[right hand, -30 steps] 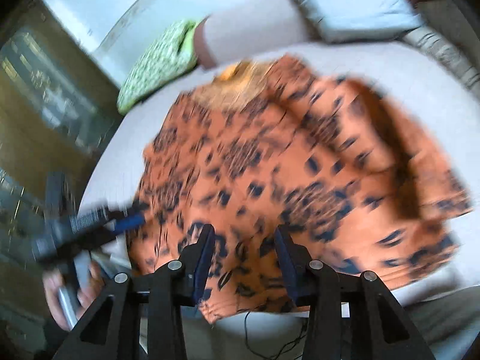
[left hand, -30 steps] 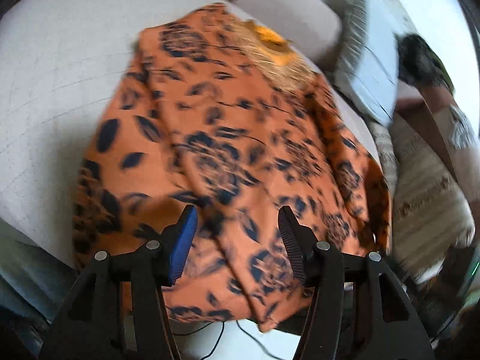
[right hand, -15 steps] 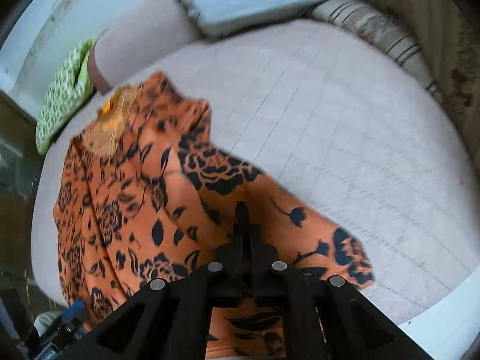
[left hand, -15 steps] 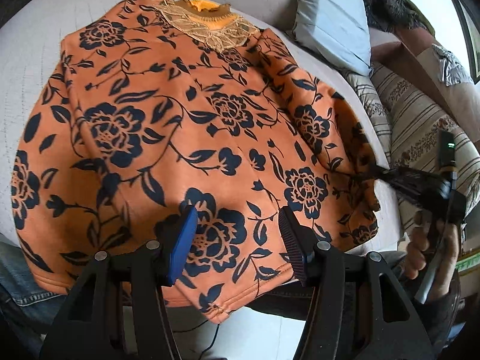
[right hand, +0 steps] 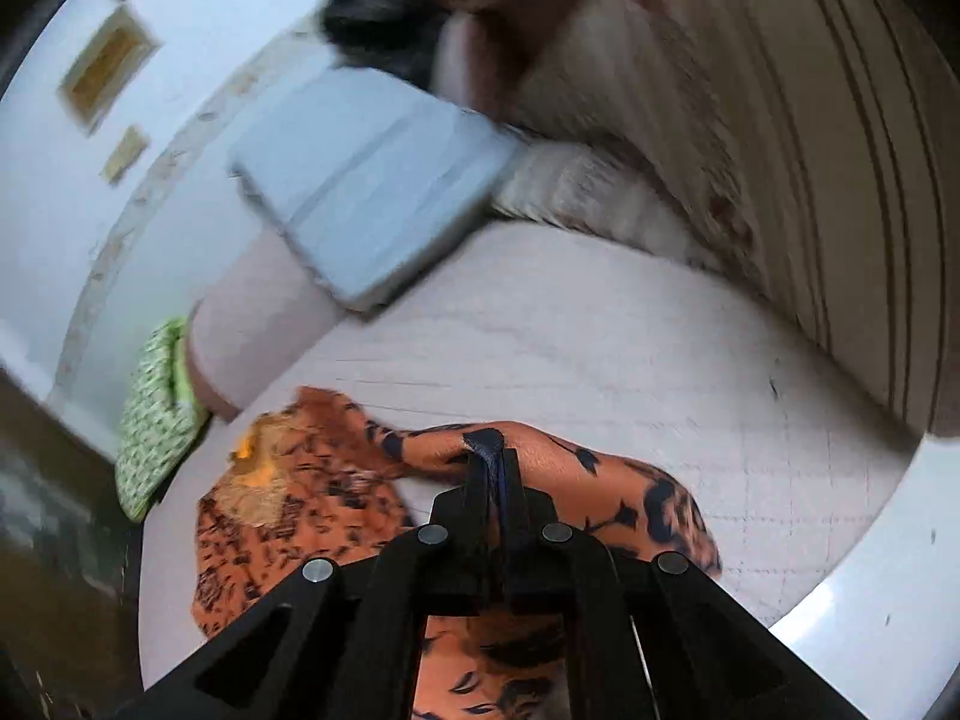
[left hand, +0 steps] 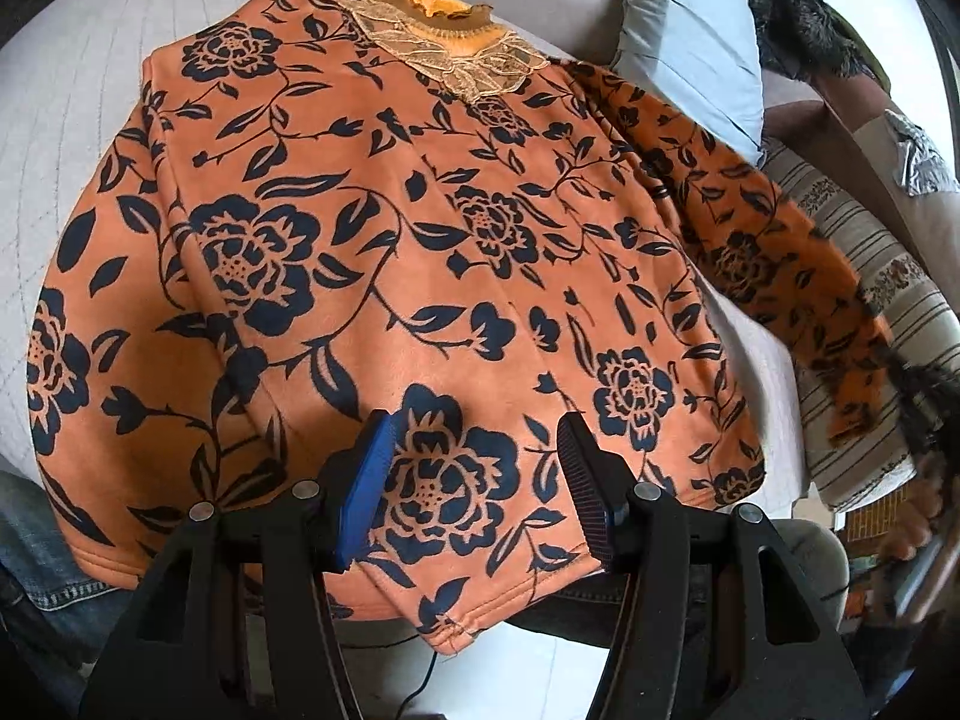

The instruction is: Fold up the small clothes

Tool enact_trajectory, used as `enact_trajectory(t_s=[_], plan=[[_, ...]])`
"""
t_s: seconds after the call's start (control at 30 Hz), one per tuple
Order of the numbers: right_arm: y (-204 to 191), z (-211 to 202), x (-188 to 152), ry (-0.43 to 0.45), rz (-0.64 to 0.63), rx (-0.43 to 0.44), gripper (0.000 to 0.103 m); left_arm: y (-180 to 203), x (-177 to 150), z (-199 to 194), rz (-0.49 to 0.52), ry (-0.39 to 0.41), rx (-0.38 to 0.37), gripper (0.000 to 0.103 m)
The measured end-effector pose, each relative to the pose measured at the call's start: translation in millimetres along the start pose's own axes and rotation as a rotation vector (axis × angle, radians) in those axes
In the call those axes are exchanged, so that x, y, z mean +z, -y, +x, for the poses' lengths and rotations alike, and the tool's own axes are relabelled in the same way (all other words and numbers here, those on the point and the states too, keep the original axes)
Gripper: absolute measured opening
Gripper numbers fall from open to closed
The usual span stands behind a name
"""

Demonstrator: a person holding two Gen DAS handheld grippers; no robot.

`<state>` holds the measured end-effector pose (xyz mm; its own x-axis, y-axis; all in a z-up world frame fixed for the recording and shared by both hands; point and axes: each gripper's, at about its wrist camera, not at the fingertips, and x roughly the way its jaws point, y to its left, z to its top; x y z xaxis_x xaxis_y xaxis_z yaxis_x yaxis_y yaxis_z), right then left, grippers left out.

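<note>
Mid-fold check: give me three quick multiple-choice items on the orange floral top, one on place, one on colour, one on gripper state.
1. Where does the lace collar of the orange top lie in the left wrist view?
A. At the far end, toward the pale blue cushion
B. At the near hem
C. Under the left gripper

2. What colour is the flower print on the top?
A. White
B. Dark navy
C. Green

3. How does the right gripper stand?
A. Wide open above the top
B. Shut on nothing
C. Shut on the sleeve

Answers: 1 A, the collar sits at the end far from the open fingers. 2 B, dark blooms on orange. 3 C, orange cloth is pinched between the closed fingers.
</note>
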<state>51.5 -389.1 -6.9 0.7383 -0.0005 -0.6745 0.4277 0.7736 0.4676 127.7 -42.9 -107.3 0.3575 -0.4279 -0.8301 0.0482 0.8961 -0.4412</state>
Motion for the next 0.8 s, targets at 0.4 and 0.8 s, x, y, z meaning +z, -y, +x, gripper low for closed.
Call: enact_trajectory(t_s=[0.4, 0.8], plan=[[-203.4, -35.4, -107.9, -0.22, -0.436, 0.306, 0.003, -51.7, 40.7, -43.1, -0.143, 0.039, -0.134, 0.056], [-195.2, 80.8, -208.0, -0.628, -0.378, 0.592, 0.015, -118.7, 43.8, -20.9, -0.264, -0.052, -0.221, 0.059]])
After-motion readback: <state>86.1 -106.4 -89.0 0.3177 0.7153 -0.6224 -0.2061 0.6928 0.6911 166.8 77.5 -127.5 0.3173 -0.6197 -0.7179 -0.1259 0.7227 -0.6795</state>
